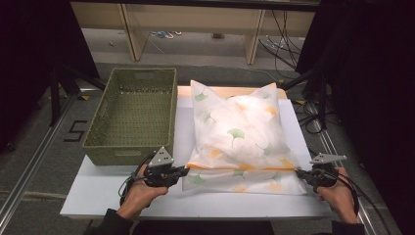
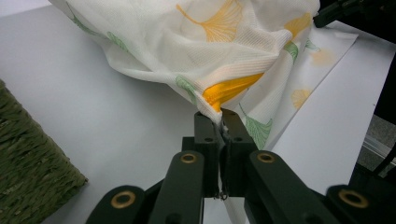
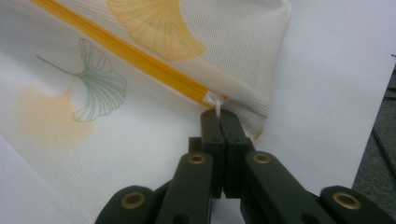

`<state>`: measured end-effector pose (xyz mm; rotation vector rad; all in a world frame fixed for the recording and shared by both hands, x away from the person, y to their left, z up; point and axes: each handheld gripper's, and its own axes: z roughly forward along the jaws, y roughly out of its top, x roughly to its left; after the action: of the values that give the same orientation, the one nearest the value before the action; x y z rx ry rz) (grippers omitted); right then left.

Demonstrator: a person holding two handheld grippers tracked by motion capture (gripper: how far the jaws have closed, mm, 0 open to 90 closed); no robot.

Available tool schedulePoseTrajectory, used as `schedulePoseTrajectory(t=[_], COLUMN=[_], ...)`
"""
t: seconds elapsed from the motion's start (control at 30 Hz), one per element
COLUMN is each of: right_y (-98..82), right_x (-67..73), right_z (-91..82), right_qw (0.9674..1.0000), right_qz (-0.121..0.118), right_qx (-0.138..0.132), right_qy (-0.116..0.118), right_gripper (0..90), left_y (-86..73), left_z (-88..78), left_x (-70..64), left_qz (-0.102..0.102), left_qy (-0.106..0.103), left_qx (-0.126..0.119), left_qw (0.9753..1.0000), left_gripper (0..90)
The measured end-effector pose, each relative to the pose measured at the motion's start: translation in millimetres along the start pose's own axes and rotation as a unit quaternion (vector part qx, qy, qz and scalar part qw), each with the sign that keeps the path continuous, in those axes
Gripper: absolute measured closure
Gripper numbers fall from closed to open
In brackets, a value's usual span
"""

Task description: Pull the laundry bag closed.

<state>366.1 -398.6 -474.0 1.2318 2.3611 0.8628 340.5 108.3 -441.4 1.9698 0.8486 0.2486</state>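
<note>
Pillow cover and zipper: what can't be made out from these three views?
- Contents of the pillow cover: high view, the printed fabric hides them.
- Zipper pull: right gripper view, mostly pinched inside the right tool.
- Zipper end: left gripper view, bunched fabric in the left tool hides it.
- Basket near inner wall: high view, hidden behind its rim.

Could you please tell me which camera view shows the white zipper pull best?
The right gripper view: the zipper pull sits close up, pinched between the right gripper jaws at the end of the orange zipper. The high view makes it too small; the left gripper view shows it too distant to make out.
</note>
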Motion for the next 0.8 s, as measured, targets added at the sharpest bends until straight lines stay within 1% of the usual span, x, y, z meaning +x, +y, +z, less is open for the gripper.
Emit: schedulePoseTrajectory(t=[0.03, 0.07, 0.1, 0.13, 0.17, 0.2, 0.27, 0.3, 0.33, 0.37, 0.4, 0.43, 0.47, 0.5, 0.53, 0.57, 0.6, 0.63, 0.67, 0.7, 0.73, 0.77, 0.8], right_y=[0.7, 1.5, 1.2, 1.5, 2.2, 3.7, 5.2, 5.2, 6.0, 7.1, 8.4, 9.8, 11.4, 12.5, 13.9, 15.6, 18.0, 21.1, 23.7, 26.4, 28.7, 30.8, 32.8], right_x=[2.3, 3.1, 2.9, 3.1, 4.7, 5.4, 5.4, 6.9, 6.7, 7.9, 10.3, 10.9, 12.2, 13.4, 14.8, 15.6, 16.7, 20.2, 24.2, 25.7, 28.7, 31.7, 34.1], right_z=[-2.1, -2.9, -0.1, 0.2, 0.0, -1.8, -1.4, -2.1, -2.5, -2.5, -3.8, -3.8, -3.6, -3.8, -3.2, -4.0, -4.0, -4.8, -6.0, -6.2, -6.1, -5.7, -4.8], right_qw=[0.9999, 0.9997, 1.0000, 1.0000, 0.9999, 0.9998, 0.9999, 0.9999, 1.0000, 1.0000, 0.9999, 0.9999, 0.9998, 0.9997, 0.9996, 0.9996, 0.9993, 0.9990, 0.9985, 0.9976, 0.9970, 0.9965, 0.9959], right_qz=[0.013, 0.016, 0.009, 0.006, 0.012, 0.017, 0.013, 0.011, 0.003, 0.001, 0.008, 0.006, 0.006, 0.004, -0.004, -0.006, -0.013, -0.002, 0.002, -0.007, -0.011, -0.015, -0.019], right_qx=[0.010, 0.017, 0.001, 0.000, -0.001, 0.008, -0.002, 0.001, 0.001, -0.003, 0.000, -0.011, -0.015, -0.016, -0.025, -0.023, -0.033, -0.037, -0.049, -0.064, -0.070, -0.076, -0.080], right_qy=[0.000, 0.001, 0.000, -0.001, -0.001, 0.002, 0.006, 0.004, 0.007, 0.007, 0.009, 0.006, 0.011, 0.018, 0.014, 0.014, 0.013, 0.025, 0.024, 0.027, 0.029, 0.033, 0.037], right_gripper=[90.0, 90.0, 90.0, 90.0, 90.0, 90.0, 89.5, 88.8, 88.0, 86.7, 84.7, 79.5, 76.5, 74.6, 70.9, 67.7, 64.0, 59.8, 57.1, 53.9, 51.9, 49.8, 48.6], left_y=[-0.3, -1.0, -1.6, -2.3, -3.4, -4.0, -5.7, -5.9, -6.2, -6.5, -7.3, -8.4, -9.4, -10.5, -11.1, -11.2, -12.2, -12.6, -13.4, -13.7, -14.9, -15.6, -15.6], left_z=[0.0, 0.4, 0.9, 1.7, 3.2, 2.9, 5.2, 3.9, 3.5, 3.5, 2.9, 2.7, 2.6, 2.7, 2.3, 1.4, 2.4, 1.9, 2.5, 1.3, 2.7, 2.5, 0.3], left_x=[0.5, 1.1, 1.7, 1.8, 1.2, 1.5, -1.2, 0.2, -0.3, -0.3, -0.2, -0.8, -1.2, -1.6, -2.7, -2.0, -4.6, -4.3, -6.1, -4.9, -6.5, -7.5, -5.1], left_qz=[0.002, 0.001, 0.000, -0.002, -0.001, 0.012, 0.005, 0.014, 0.012, 0.009, 0.008, 0.005, 0.004, 0.004, 0.004, 0.013, 0.005, 0.015, 0.009, 0.018, 0.010, 0.010, 0.028], left_qy=[0.000, 0.003, 0.003, 0.002, -0.006, -0.002, -0.010, -0.009, -0.007, -0.010, -0.010, -0.009, -0.010, -0.014, -0.008, -0.014, -0.007, -0.002, 0.004, 0.000, 0.003, 0.008, 0.009], left_qx=[0.002, 0.002, 0.003, 0.008, 0.011, 0.023, 0.014, 0.024, 0.022, 0.022, 0.024, 0.024, 0.024, 0.028, 0.030, 0.039, 0.031, 0.034, 0.029, 0.037, 0.027, 0.024, 0.037], left_qw=[1.0000, 1.0000, 1.0000, 1.0000, 0.9999, 0.9997, 0.9998, 0.9996, 0.9997, 0.9997, 0.9996, 0.9997, 0.9996, 0.9995, 0.9995, 0.9990, 0.9995, 0.9993, 0.9995, 0.9991, 0.9996, 0.9996, 0.9989], left_gripper=[85.9, 85.7, 85.2, 84.5, 83.6, 82.1, 81.0, 80.2, 79.2, 78.2, 76.9, 74.2, 71.1, 68.7, 65.8, 63.5, 59.3, 53.9, 51.0, 47.4, 44.7, 42.3, 40.8])
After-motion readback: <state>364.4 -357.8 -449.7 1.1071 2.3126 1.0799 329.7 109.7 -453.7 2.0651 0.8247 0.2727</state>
